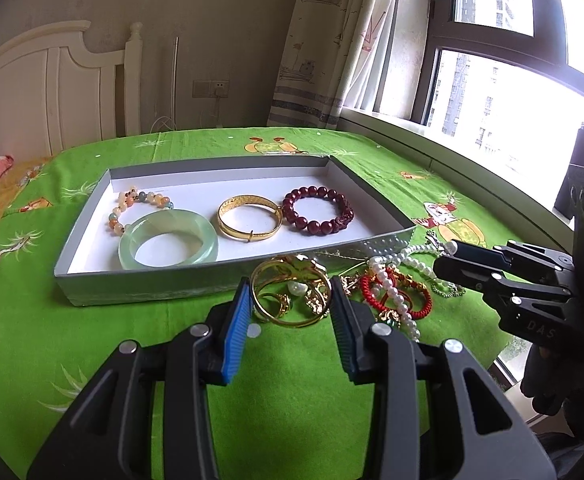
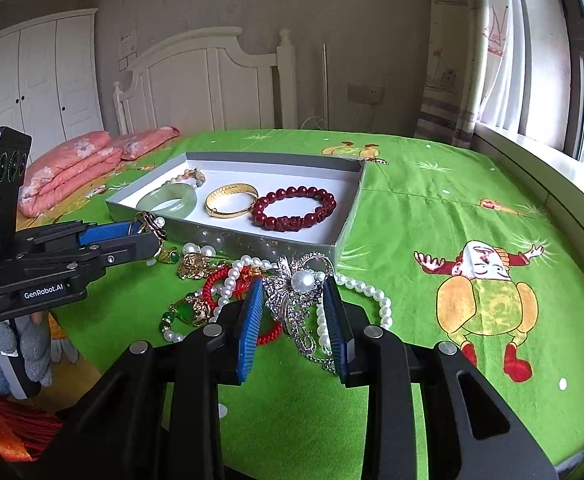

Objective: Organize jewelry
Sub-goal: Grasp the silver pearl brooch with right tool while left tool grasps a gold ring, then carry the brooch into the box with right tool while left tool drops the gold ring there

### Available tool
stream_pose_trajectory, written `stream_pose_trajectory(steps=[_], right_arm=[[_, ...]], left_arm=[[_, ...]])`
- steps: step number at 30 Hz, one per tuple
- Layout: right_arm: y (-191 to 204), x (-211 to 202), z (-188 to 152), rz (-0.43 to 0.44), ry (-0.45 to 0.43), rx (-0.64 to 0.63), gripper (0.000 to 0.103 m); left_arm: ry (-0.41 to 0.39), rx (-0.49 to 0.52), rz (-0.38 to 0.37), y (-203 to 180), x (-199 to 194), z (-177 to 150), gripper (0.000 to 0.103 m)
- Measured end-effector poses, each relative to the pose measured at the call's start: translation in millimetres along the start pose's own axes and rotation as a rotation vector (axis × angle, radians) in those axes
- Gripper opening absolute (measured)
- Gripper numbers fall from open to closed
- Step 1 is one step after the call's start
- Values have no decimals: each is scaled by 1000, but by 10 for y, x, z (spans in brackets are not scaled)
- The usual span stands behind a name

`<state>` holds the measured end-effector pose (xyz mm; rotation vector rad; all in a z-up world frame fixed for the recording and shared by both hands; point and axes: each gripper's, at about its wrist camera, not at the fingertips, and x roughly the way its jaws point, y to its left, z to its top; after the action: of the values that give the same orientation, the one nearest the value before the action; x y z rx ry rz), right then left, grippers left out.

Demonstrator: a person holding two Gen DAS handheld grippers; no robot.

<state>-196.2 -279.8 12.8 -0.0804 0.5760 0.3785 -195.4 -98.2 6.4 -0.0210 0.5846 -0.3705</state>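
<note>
your left gripper (image 1: 290, 308) has its blue pads spread apart around a gold bangle (image 1: 290, 294) that lies on the green cloth (image 1: 172, 340), with small gold rings and a pearl inside the hoop; neither pad is clearly pressing on it. your right gripper (image 2: 293, 312) is also spread wide, its pads either side of a silver brooch with a pearl centre (image 2: 297, 292), and i can't tell whether either pad touches it. from the left wrist view, the right gripper sits at 3 o'clock, tips over the pearl necklace (image 1: 395, 288).

the loose heap lies just at 6 o'clock of the tray (image 1: 152, 288): the pearl necklace tangled over a red cord bracelet (image 1: 419, 304), a green stone pendant (image 2: 184, 312) at 9 o'clock of the brooch, and a green-stone ring (image 2: 172, 257) near the left gripper's tips.

inside the white-floored tray, from 9 o'clock to 3 o'clock: a pastel bead bracelet (image 1: 132, 208) partly under a pale green jade bangle (image 1: 168, 238), then a gold bracelet (image 1: 250, 218), then a dark red bead bracelet (image 1: 317, 210) touching it. pink bedding (image 2: 72, 168) is folded at 10 o'clock beyond the tray
</note>
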Motion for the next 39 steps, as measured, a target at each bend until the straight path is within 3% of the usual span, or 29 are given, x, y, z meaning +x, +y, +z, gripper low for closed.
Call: stream_pose_trajectory(steps=[26, 39], right_arm=[[191, 28, 420, 6, -70, -89, 30], [317, 462, 748, 27, -37, -162, 30]], left_arm=[[-91, -17, 24, 202, -201, 420, 38], [-38, -49, 63, 678, 85, 870, 38]])
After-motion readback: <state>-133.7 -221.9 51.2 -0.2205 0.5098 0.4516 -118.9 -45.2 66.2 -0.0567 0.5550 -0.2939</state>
